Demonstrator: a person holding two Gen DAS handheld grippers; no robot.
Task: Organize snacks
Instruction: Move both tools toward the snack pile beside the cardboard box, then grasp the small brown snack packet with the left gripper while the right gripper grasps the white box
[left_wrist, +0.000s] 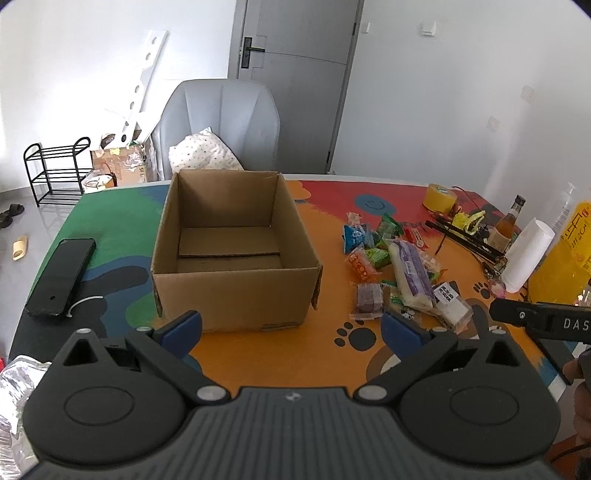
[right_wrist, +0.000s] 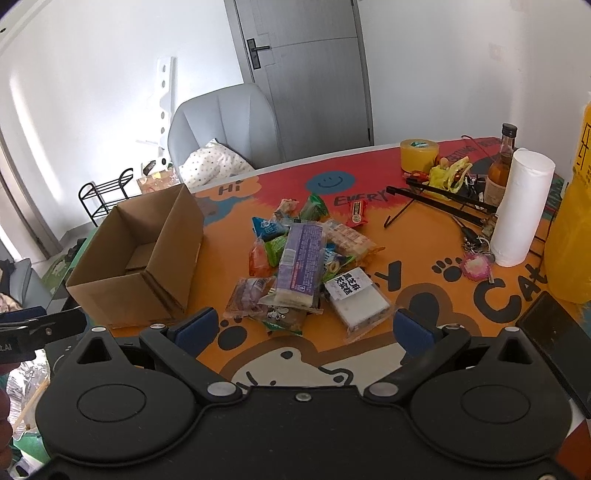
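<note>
Left gripper (left_wrist: 291, 326) and right gripper (right_wrist: 303, 326), jaws spread, holding nothing; cardboard box (left_wrist: 236, 295) beside snack pile (right_wrist: 306, 266).

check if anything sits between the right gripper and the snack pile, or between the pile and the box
Nothing visible does. The right gripper is open with bare mat between it and the snack pile. The cardboard box stands to the pile's left, open-topped and empty, with only clear mat between them.
</note>
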